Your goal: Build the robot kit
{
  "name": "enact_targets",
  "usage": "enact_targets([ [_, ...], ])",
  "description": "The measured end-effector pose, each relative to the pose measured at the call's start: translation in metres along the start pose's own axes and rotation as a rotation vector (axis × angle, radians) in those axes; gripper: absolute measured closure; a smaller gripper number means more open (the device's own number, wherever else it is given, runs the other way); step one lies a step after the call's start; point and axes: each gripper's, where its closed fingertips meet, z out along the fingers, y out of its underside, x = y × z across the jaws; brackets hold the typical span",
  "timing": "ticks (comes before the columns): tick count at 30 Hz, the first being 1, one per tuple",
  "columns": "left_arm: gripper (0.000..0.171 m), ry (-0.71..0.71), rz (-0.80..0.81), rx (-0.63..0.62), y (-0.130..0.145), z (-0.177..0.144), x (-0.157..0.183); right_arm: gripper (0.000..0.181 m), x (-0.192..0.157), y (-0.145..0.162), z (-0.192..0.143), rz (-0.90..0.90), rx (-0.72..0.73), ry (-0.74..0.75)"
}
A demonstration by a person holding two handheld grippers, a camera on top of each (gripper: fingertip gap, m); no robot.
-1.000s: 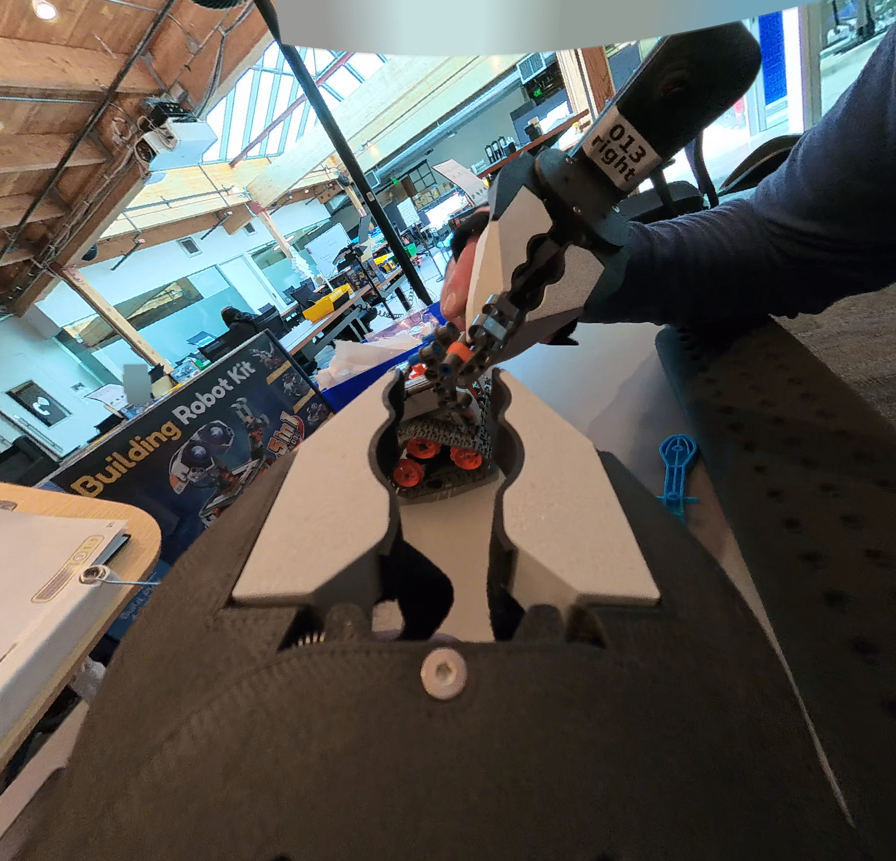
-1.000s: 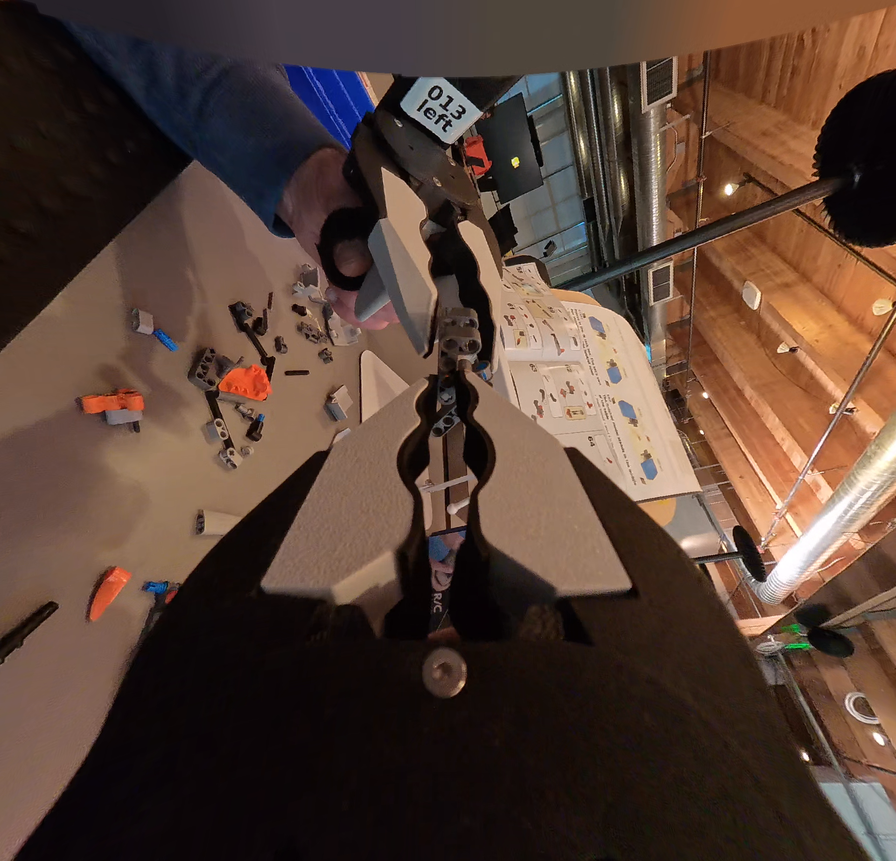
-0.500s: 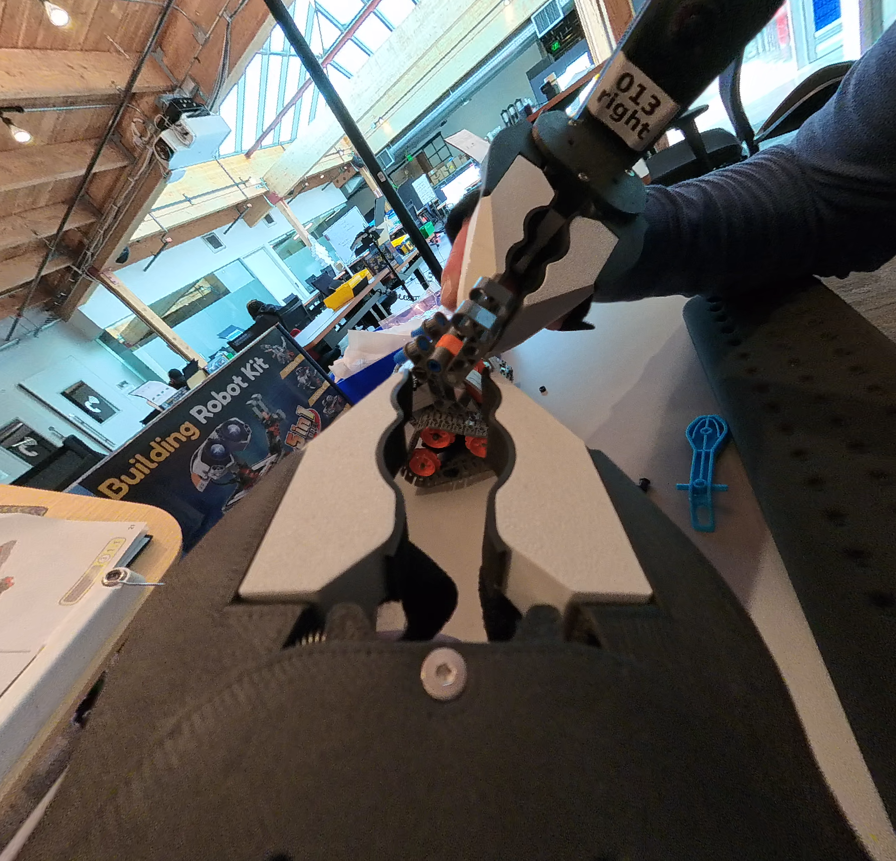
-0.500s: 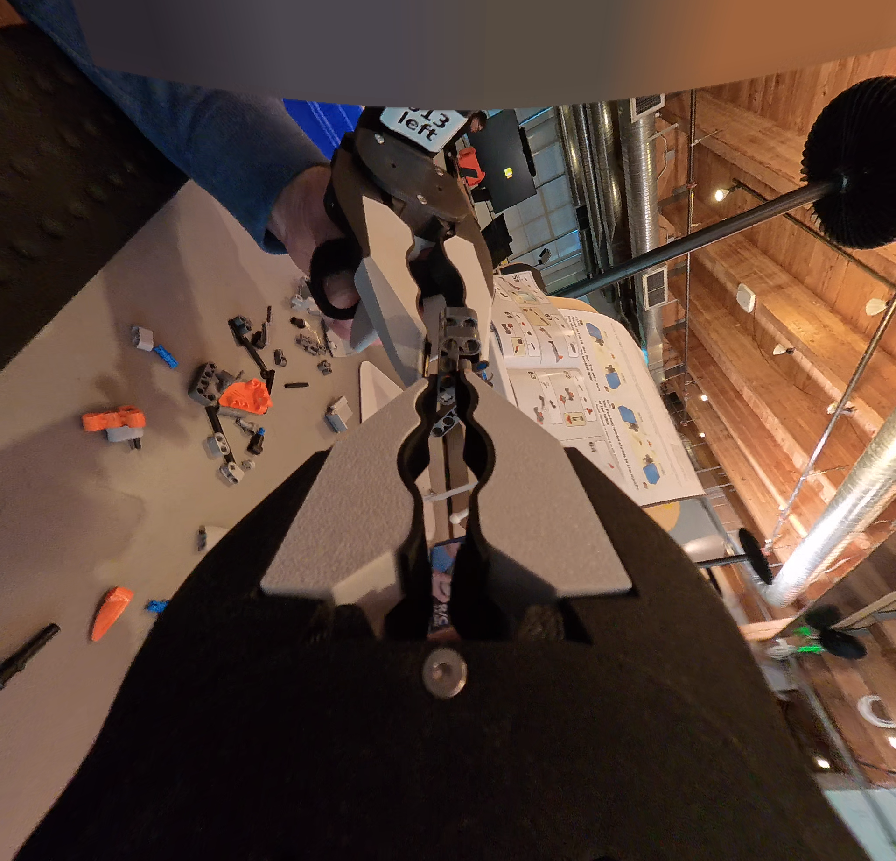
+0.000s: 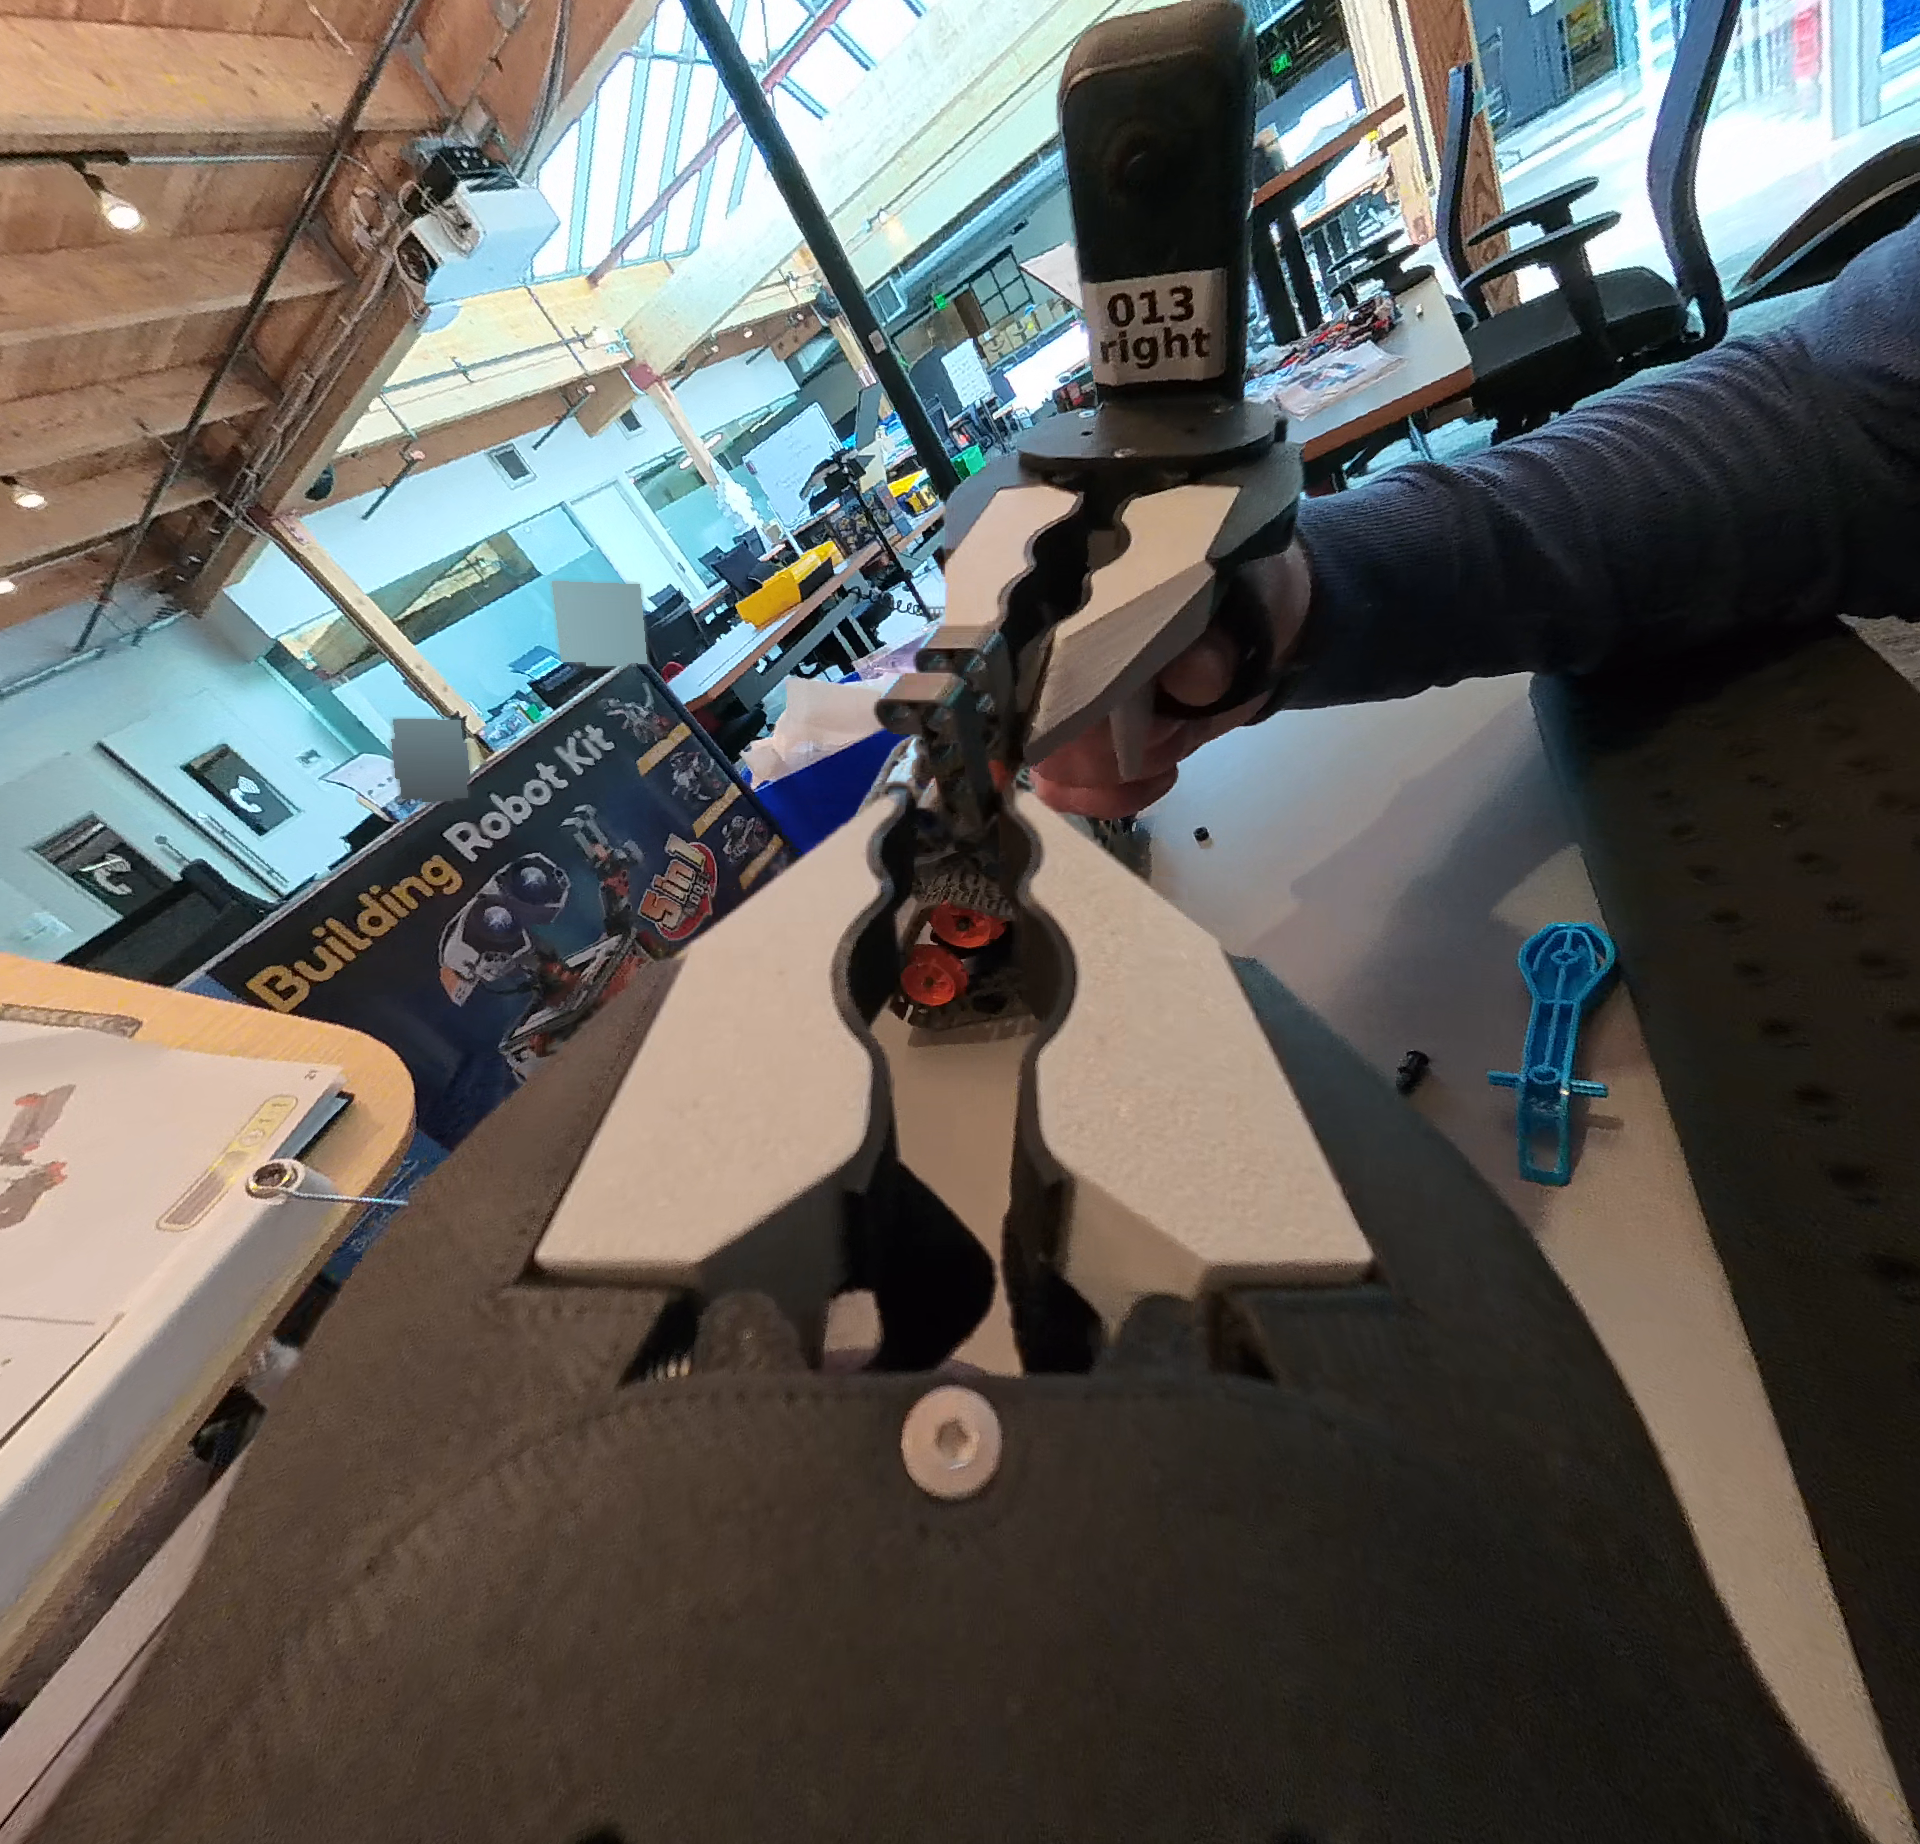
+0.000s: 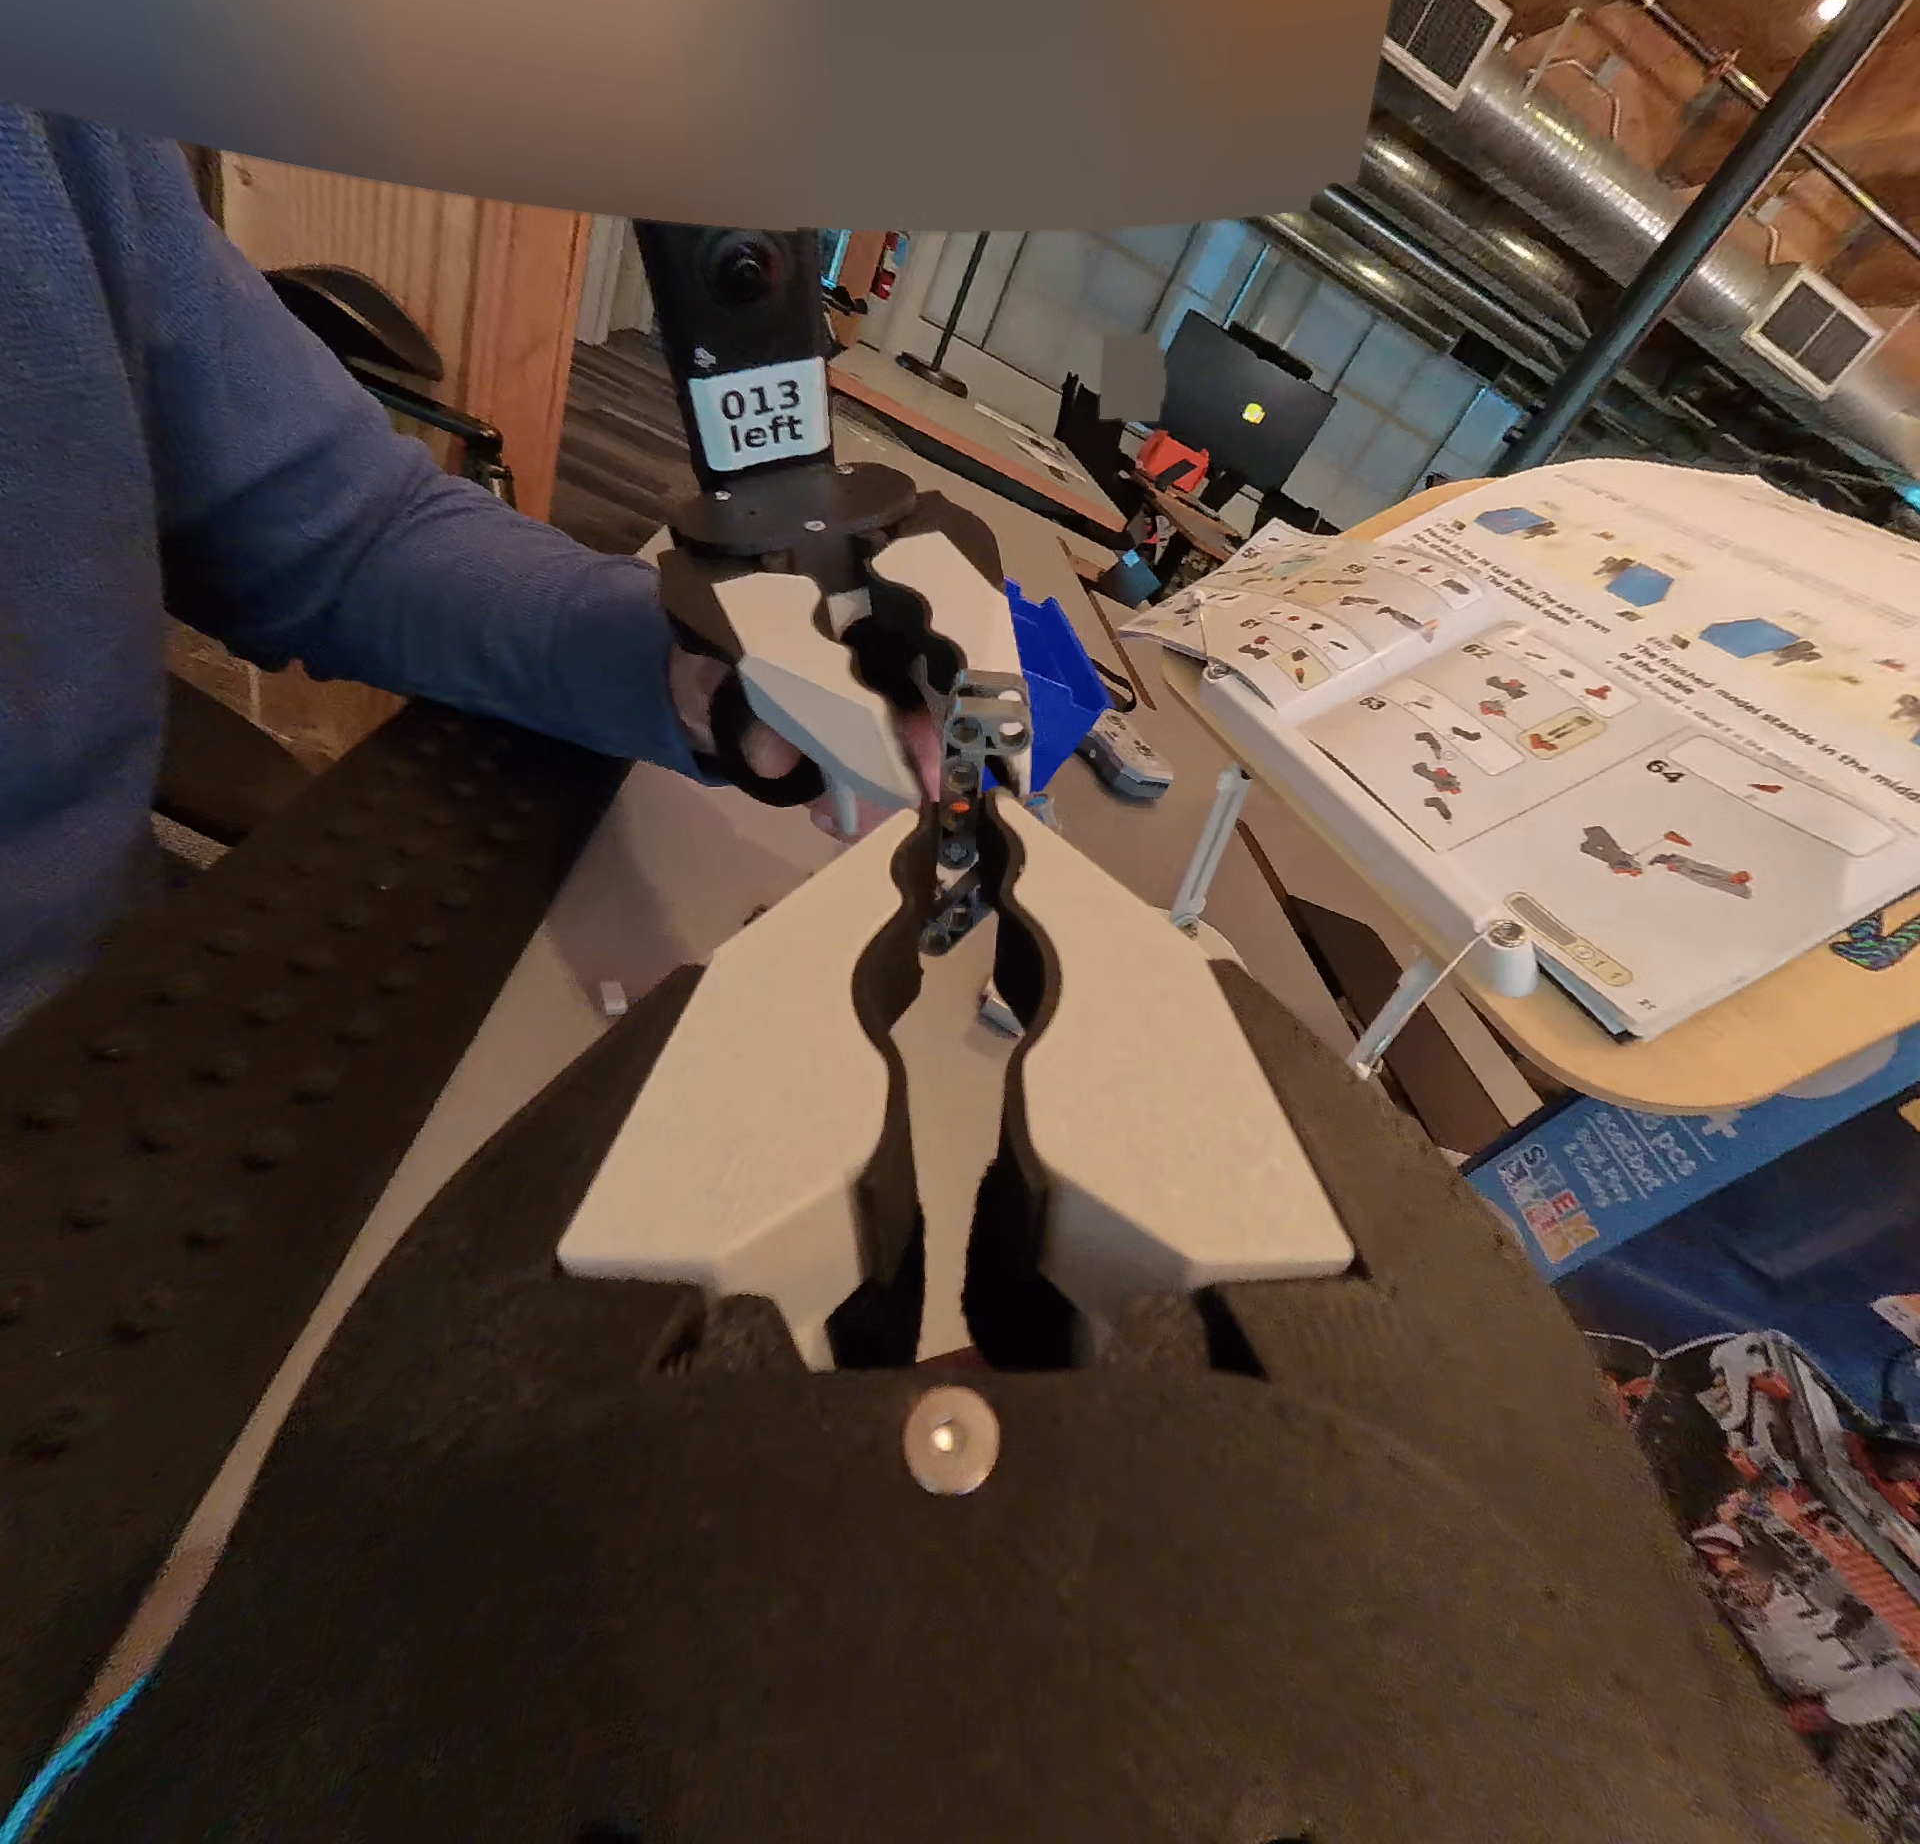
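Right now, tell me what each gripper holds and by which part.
Both grip one dark grey brick-built beam assembly: the right gripper pinches its lower beam, the left gripper its other end, near the orange-wheeled part.

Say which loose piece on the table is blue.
The long flat tool with a round head, beside the dark mat; the other two are tiny black pins.

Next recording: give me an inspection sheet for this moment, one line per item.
Surface: pale table, dark mats at its edges.
Job's things: brick model with orange wheels; grey beam piece.
Clutter: blue tool, small black pins.
Grippers: left hand-held gripper shut on the model; right hand-held gripper shut on the beam piece, tips meeting.
Cables: nothing seen.
Surroundings: kit box, open instruction booklet on a stand, blue bin, office chairs.
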Motion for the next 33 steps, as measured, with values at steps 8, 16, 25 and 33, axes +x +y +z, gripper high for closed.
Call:
enact_targets([
  [8, 0.14, -0.046, 0.008, 0.012, -0.007, -0.003, -0.007, 0.176, -0.002, -0.007, -0.006, 0.044, 0.052, -0.034],
  [16, 0.15, 0.038, -0.042, -0.04, 0.003, 0.01, 0.01, 0.176, -0.011, -0.006, -0.003, 0.249, 0.142, -0.165],
  [25, 0.151, -0.014, -0.104, -0.011, 0.0, 0.006, -0.004, 0.146, 0.01, 0.0, -0.003, 0.324, 0.133, -0.07],
  [33, 0.151, 0.022, -0.122, -0.004, 0.0, 0.009, 0.002, 0.157, 0.001, 0.001, 0.004, 0.308, 0.097, -0.077],
])
